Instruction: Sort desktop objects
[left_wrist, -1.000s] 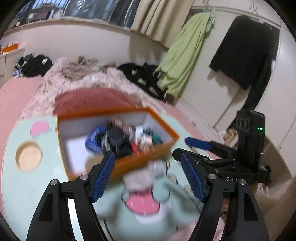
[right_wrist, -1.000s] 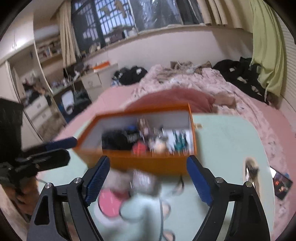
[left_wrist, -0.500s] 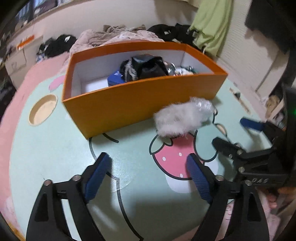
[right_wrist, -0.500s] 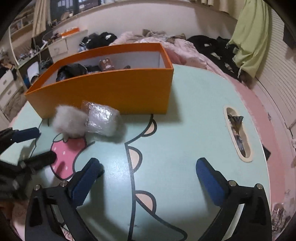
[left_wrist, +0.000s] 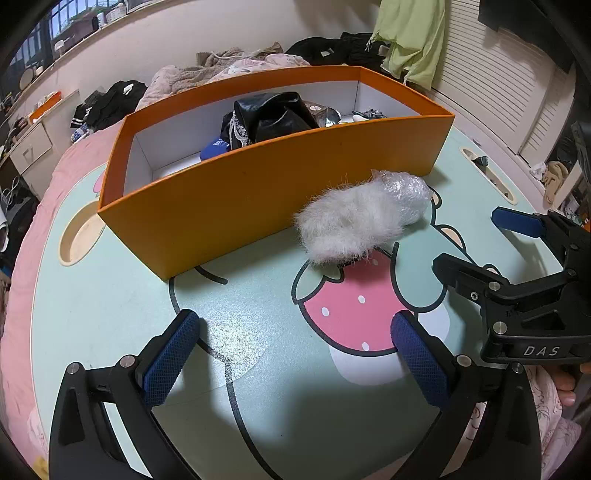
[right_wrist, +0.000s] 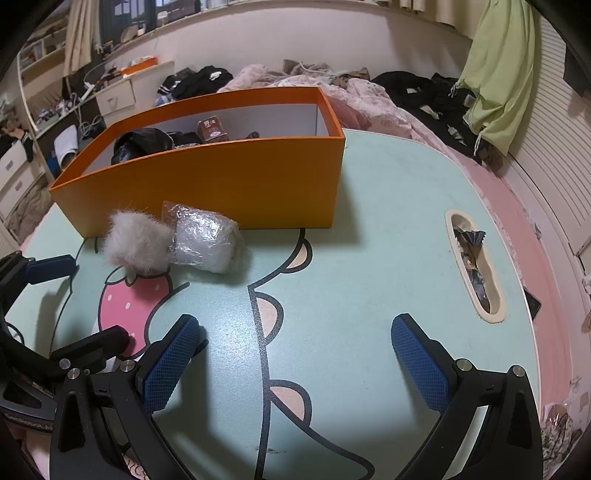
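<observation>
Since the earlier frame, the orange box (left_wrist: 280, 192) and furry bundle (left_wrist: 351, 225) have come to rest on your table (left_wrist: 110, 302). Left gripper (left_wrist: 295, 354): jaws opening, nothing between. Right gripper (right_wrist: 295, 358): spread wide, empty. Bundle: frame centre, touching the box's front wall.

Both fisheye cameras are sitting close above the mint-green cartoon-printed tabletop (left_wrist: 110, 314), looking steeply down and forward between their own blue-padded fingers. Each is facing the long orange cardboard box (left_wrist: 258, 195) — the left-wrist view from its left end, the right-wrist view (right_wrist: 229, 192) from its right. Both are sharing the fluffy white plastic-wrapped bundle (left_wrist: 354, 221) (right_wrist: 173, 243), and each is catching the other gripper at its edge.
</observation>
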